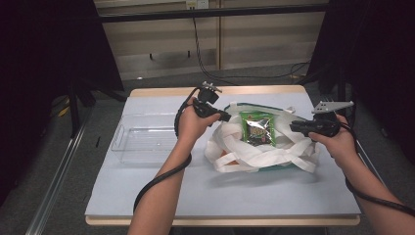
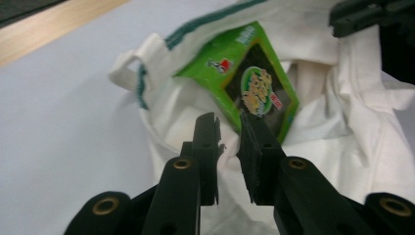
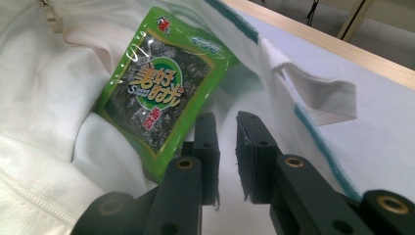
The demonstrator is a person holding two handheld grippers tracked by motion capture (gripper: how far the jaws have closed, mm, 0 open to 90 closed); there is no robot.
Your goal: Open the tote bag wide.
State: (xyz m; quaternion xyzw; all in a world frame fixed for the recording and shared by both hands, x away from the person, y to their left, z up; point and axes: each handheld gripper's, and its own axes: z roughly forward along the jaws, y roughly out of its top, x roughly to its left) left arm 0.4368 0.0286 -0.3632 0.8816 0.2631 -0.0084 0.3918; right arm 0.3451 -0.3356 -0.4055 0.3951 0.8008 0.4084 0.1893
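A white cloth bag (image 1: 259, 152) with green trim is seen lying on the desk (image 1: 147, 191), which is covered by a pale sheet; a green snack packet (image 1: 257, 128) is seen resting in the bag's open mouth, propped against the white cloth. A clear plastic tray (image 1: 139, 138) is placed on the desk just beside the bag, on the left of the high view.

The left claw (image 1: 226, 117) is held at the bag's left rim, near the packet's upper left corner; in the left gripper view (image 2: 229, 128) its jaws are shown almost closed, with a narrow slit left between them; a fold of the bag's white cloth is seen at the slit, but whether it is pinched cannot be told. The right claw (image 1: 292, 126) is held at the bag's right rim, just beside the packet; in the right gripper view (image 3: 226, 128) its jaws are likewise nearly closed, with a thin gap over white cloth, and a grip on the cloth cannot be confirmed; the packet (image 3: 159, 93) is seen just to the left of those jaws, apart from them.
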